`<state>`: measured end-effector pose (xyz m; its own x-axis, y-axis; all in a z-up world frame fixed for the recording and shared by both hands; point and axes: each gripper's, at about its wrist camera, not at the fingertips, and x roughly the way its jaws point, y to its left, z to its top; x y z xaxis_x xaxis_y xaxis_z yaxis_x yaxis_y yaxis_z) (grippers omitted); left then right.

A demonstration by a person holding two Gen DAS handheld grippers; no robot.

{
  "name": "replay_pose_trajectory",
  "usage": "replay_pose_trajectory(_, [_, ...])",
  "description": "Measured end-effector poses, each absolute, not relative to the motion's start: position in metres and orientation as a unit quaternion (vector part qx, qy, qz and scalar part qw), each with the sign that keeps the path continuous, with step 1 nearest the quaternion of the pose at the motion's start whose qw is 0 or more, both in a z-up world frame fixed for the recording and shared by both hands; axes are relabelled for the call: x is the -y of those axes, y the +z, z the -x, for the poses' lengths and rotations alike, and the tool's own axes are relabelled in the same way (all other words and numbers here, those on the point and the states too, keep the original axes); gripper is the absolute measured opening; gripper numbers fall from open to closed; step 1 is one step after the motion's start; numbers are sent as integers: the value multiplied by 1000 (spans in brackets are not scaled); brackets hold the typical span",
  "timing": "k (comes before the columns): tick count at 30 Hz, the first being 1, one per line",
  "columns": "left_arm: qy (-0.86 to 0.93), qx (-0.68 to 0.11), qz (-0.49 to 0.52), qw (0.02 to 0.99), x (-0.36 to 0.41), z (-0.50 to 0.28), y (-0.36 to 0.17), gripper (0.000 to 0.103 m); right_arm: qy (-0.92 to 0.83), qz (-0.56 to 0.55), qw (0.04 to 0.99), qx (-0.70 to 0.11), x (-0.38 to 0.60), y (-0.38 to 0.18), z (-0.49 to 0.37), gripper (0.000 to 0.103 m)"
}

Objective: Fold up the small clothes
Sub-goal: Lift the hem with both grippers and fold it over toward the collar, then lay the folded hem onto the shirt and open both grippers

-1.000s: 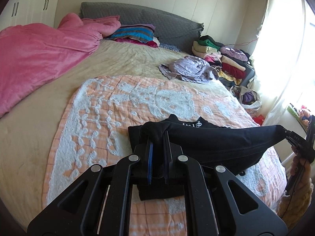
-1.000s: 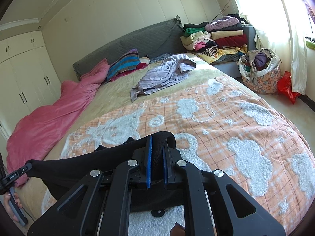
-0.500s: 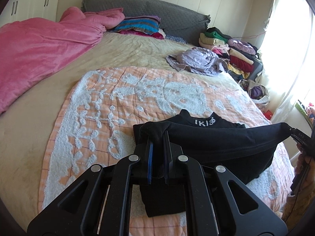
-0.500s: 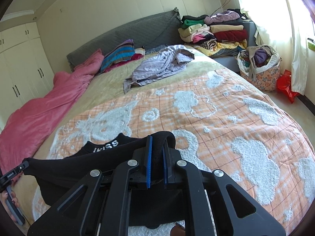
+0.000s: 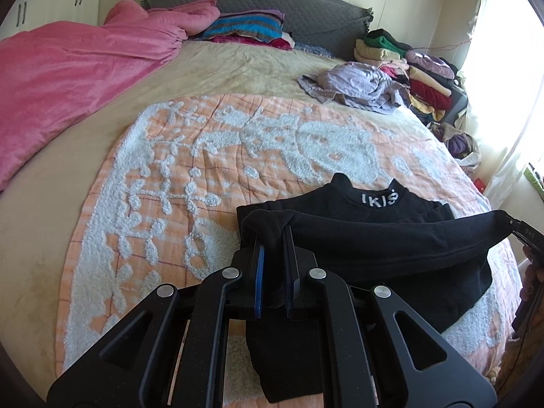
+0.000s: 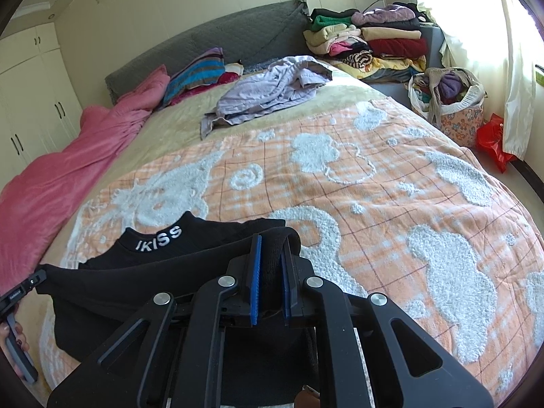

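The black top (image 5: 391, 238) was pinched by both the left gripper (image 5: 272, 238) and right gripper (image 6: 270, 241), hem stretched taut for folding over.

Top (image 5: 380, 224) on blanket (image 5: 204, 156), crumpled garment (image 5: 357, 85) behind it, quilt (image 5: 68, 68) at left

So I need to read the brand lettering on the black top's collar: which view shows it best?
The right wrist view: the collar lettering reads IKISS, large and unblocked. The left wrist view shows it smaller, with the last letters unclear.
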<state>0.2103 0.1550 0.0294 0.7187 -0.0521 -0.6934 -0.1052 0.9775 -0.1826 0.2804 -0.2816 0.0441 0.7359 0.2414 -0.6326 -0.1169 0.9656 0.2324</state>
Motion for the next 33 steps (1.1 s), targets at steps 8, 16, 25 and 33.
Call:
replay_pose_trajectory(8, [33, -368, 104, 923, -160, -204, 32, 25, 90, -98, 931, -340, 287, 46, -274, 49])
replay_pose_trajectory(16, [-2, -373, 92, 923, -143, -189, 37, 27, 128, -64, 927, -345, 271, 41, -253, 33])
replay_pose_trajectory(25, [-37, -460, 27, 887, -93, -211, -19, 14, 139, 58, 893, -425, 212, -13, -278, 23])
replay_pose_trajectory(33, [-17, -455, 25, 890, -97, -245, -28, 15, 137, 71, 889, -431, 196, -23, -311, 23])
